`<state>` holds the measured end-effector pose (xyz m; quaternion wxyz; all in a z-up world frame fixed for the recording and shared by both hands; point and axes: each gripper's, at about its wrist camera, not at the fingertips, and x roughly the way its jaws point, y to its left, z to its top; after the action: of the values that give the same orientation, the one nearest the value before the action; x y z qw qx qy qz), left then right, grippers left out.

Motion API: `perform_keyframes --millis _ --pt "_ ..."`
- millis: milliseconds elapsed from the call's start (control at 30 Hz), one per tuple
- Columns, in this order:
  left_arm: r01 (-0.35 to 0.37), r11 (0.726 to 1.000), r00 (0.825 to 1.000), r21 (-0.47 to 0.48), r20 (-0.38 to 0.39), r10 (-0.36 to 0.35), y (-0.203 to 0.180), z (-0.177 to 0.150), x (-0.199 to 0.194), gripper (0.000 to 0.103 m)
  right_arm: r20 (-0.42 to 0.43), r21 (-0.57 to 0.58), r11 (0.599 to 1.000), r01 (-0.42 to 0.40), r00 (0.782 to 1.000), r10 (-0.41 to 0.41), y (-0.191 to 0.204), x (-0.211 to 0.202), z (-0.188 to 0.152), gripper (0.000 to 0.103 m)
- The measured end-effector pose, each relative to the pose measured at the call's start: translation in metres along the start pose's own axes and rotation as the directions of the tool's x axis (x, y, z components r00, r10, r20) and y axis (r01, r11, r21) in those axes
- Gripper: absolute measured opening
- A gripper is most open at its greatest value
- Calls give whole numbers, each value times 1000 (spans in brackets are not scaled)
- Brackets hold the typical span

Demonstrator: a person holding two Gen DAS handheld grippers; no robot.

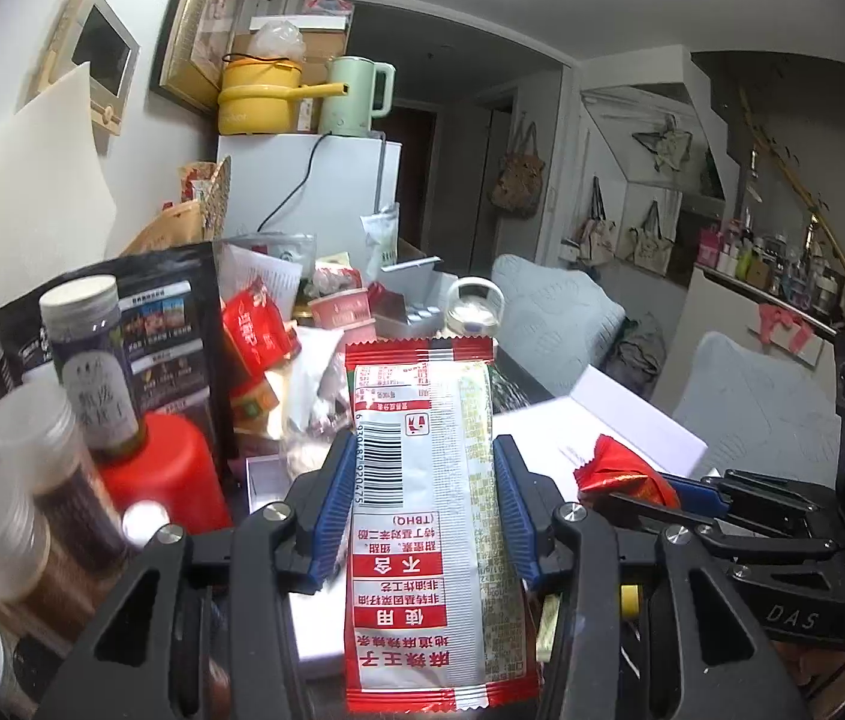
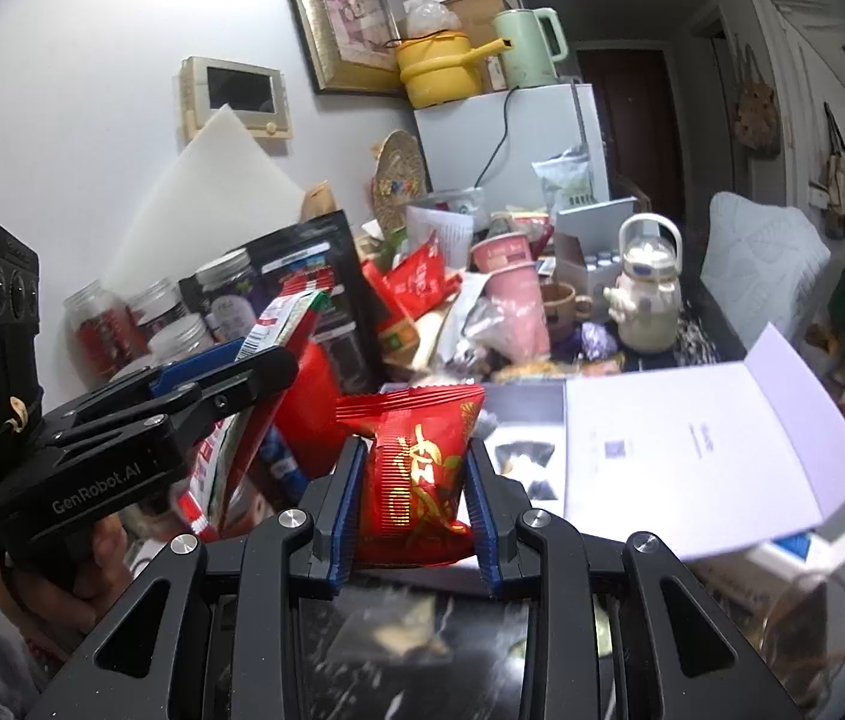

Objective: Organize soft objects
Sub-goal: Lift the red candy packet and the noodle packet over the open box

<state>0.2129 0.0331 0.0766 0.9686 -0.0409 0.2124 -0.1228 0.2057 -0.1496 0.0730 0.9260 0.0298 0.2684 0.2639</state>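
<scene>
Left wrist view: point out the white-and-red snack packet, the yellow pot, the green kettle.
white-and-red snack packet (image 1: 422, 516), left wrist view, middle of its printed back.
yellow pot (image 1: 257, 97), left wrist view, side wall of the body.
green kettle (image 1: 353, 97), left wrist view, front of the body.

R tongs (image 2: 416, 501) tight on red packet (image 2: 419, 474), L tongs (image 2: 242, 369) w/ striped sachet (image 2: 290, 315).

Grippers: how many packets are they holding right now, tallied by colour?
Red and white barcode packet, in left gripper: 1
Red packet with gold characters, in right gripper: 1
Total: 2
</scene>
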Motion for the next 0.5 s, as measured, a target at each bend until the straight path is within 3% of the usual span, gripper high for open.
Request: perform_keyframes --millis 300,500 --pt "-32 999 998 -19 60 34 15 32 29 45 32 -8 1000 0 999 0 -19 26 35 32" --pt "-49 999 997 -19 51 50 24 39 54 45 40 -7 1000 -20 999 20 -31 49 54 32"
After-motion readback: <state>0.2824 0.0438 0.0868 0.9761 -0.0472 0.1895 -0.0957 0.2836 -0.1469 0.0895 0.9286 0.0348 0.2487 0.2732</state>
